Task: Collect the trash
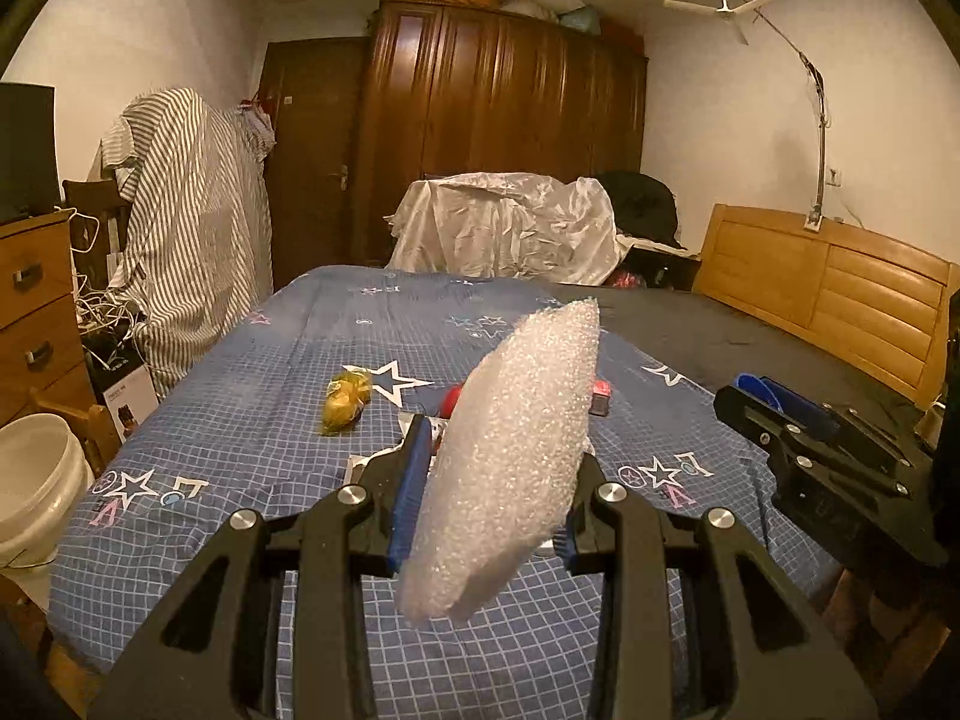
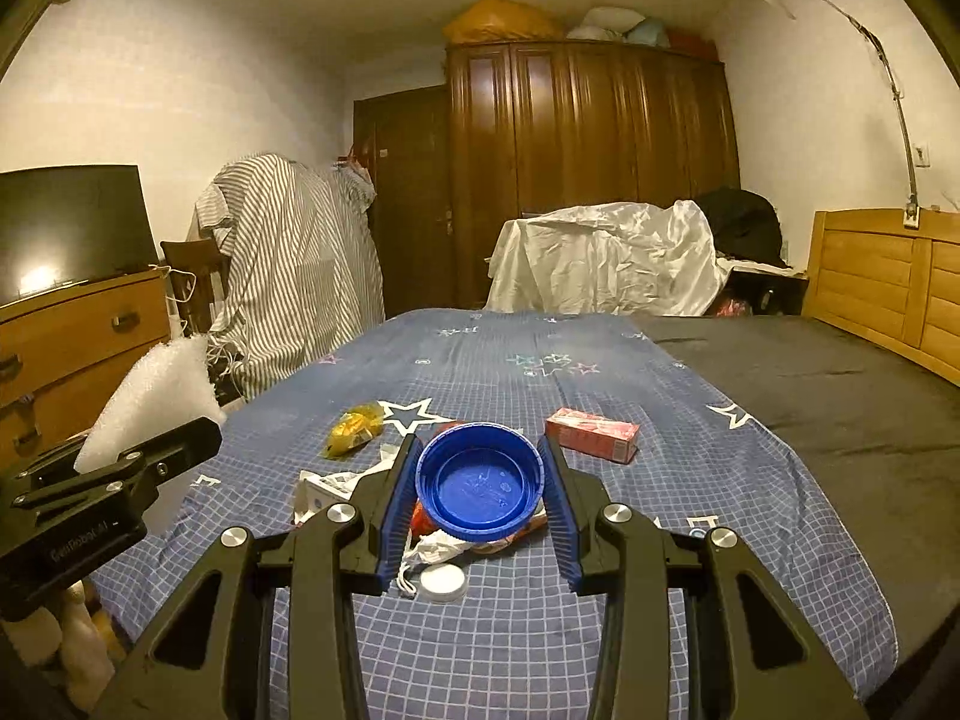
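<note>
My left gripper (image 1: pixel 504 468) is shut on a sheet of white foam wrap (image 1: pixel 510 468), held up above the bed; the same foam wrap (image 2: pixel 156 396) shows at the left of the right wrist view. My right gripper (image 2: pixel 480 480) is shut on a blue plastic lid (image 2: pixel 480 480), lifted over the bedspread; the lid (image 1: pixel 757 389) also shows at the right of the left wrist view. On the blue star-patterned bedspread (image 2: pixel 540 630) lie a yellow wrapper (image 2: pixel 354 427), a red carton (image 2: pixel 594 433), a small white cap (image 2: pixel 444 582) and crumpled white and red packaging (image 2: pixel 444 543).
A white bucket (image 1: pixel 30 480) stands on the floor left of the bed. A wooden dresser (image 2: pixel 72 330) with a dark screen stands at the left, a striped cloth-covered stand (image 2: pixel 288 276) behind it. The wooden headboard (image 1: pixel 828 294) runs along the right; a wardrobe stands at the back.
</note>
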`<move>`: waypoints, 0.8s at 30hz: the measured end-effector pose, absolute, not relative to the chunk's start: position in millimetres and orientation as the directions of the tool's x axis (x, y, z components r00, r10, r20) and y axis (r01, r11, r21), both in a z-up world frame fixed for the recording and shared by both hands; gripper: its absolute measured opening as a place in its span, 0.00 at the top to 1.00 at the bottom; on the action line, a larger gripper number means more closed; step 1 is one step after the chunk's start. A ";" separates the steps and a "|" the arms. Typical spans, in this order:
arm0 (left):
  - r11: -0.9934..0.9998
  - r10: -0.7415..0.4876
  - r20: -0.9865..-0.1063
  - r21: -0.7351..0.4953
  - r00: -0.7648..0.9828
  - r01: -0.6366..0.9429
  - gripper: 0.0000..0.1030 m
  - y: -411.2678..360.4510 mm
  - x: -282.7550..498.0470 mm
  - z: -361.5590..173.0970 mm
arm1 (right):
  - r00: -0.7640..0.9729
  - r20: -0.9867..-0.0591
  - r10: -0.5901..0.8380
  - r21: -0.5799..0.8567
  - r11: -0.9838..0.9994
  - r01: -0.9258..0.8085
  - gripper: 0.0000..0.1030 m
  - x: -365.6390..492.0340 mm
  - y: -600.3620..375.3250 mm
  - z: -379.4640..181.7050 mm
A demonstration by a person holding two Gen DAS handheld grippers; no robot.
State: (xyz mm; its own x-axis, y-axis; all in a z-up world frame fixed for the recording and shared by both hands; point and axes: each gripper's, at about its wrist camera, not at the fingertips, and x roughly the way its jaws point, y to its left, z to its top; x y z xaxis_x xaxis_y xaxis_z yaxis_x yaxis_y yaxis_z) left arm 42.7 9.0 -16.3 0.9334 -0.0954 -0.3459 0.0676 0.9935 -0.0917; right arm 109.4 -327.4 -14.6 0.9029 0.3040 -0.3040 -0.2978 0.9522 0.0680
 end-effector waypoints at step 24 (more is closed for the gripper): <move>0.994 -0.075 -0.362 -0.105 0.929 0.039 0.67 18.3 49.7 -17.4 | 0.899 -0.315 0.304 0.057 0.952 -0.301 0.61 104.9 -319.1 -9.9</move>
State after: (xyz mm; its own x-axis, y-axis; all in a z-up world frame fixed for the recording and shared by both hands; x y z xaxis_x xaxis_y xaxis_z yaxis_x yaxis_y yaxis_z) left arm 49.7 18.3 -17.4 0.9292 -0.0748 -0.3620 0.0392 0.9937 -0.1046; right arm 104.9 -319.1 -9.9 0.8994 0.3036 -0.3146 -0.3012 0.9518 0.0574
